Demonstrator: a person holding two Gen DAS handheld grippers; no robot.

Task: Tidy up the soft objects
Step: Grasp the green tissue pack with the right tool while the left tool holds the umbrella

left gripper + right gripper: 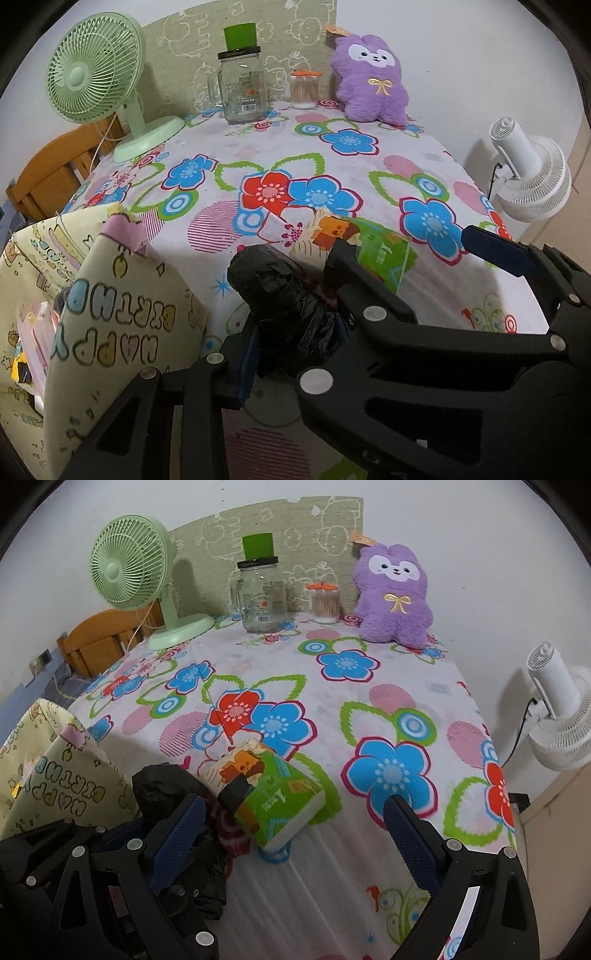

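Note:
My left gripper (295, 332) is shut on a black roll of plastic bags (284, 291) and holds it above the table's near left, beside a yellow fabric bin (118, 306). In the right wrist view the roll (162, 786) shows at lower left with the left gripper around it. My right gripper (295, 823) is open, its fingers either side of a green tissue pack (273, 797) lying on the floral tablecloth (332, 701); the pack also shows in the left wrist view (373, 247). A purple plush bunny (393, 598) sits at the far right of the table.
A green desk fan (133, 572), a glass jar with a green cup on top (262, 590) and a tub of cotton swabs (325, 603) stand along the far edge. A white fan (557, 720) stands off the table at right. A wooden chair (99, 638) is behind left.

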